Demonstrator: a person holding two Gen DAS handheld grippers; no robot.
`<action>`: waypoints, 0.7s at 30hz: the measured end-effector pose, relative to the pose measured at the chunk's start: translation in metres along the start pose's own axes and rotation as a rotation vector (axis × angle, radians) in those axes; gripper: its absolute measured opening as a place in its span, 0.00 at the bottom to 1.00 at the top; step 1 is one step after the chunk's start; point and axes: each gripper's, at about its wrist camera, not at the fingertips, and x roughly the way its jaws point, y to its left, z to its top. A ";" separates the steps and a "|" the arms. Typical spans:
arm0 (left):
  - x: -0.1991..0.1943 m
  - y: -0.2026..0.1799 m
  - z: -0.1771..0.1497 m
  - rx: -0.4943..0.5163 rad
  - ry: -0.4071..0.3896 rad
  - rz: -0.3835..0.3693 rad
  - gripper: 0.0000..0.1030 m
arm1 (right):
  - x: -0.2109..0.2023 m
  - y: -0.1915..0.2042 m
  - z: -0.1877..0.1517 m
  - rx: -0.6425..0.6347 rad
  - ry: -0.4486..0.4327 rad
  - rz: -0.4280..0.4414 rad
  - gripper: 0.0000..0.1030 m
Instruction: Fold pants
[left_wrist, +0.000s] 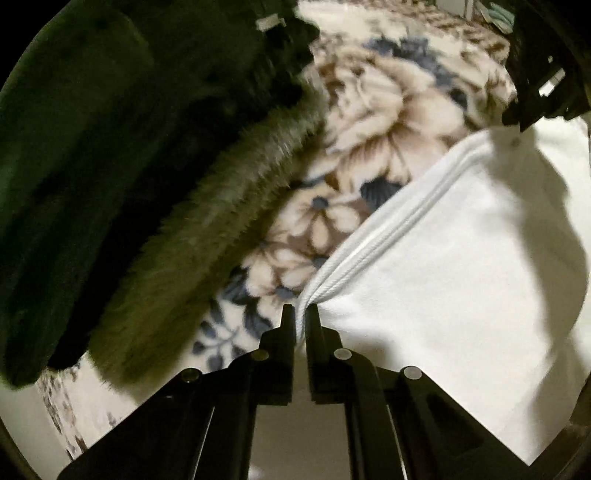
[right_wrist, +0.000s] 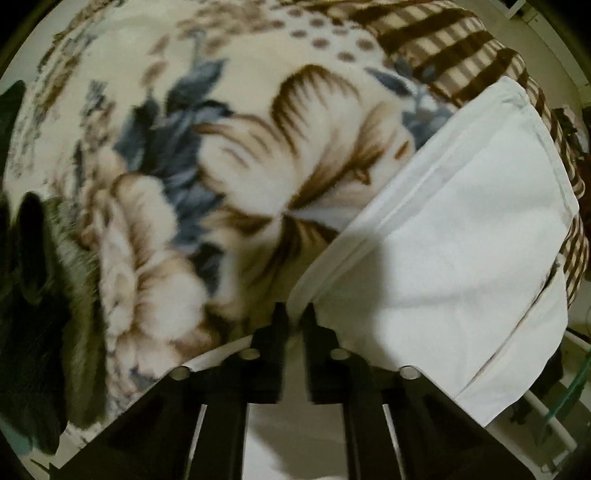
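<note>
pants (left_wrist: 461, 258): white, soft woven, flat on floral fleece blanket (left_wrist: 373, 122), long axis runs up-right from both claws | left claw (left_wrist: 300, 317) pinching ribbed edge | right claw (right_wrist: 294, 314) pinching flat hem corner | dark furry garment (left_wrist: 177, 240) lies left, apart

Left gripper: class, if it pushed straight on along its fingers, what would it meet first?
The left gripper, already shut on the white fabric pants, would probably press them into the floral fleece blanket; depth is unclear.
</note>
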 end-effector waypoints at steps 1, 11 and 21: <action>-0.013 0.002 -0.003 -0.015 -0.013 0.005 0.03 | -0.007 0.002 -0.007 -0.007 -0.014 0.008 0.07; -0.097 -0.040 -0.058 -0.191 -0.088 0.059 0.03 | -0.076 -0.032 -0.075 -0.119 -0.067 0.116 0.06; -0.129 -0.122 -0.138 -0.387 0.035 0.007 0.03 | -0.108 -0.175 -0.152 -0.151 -0.001 0.132 0.06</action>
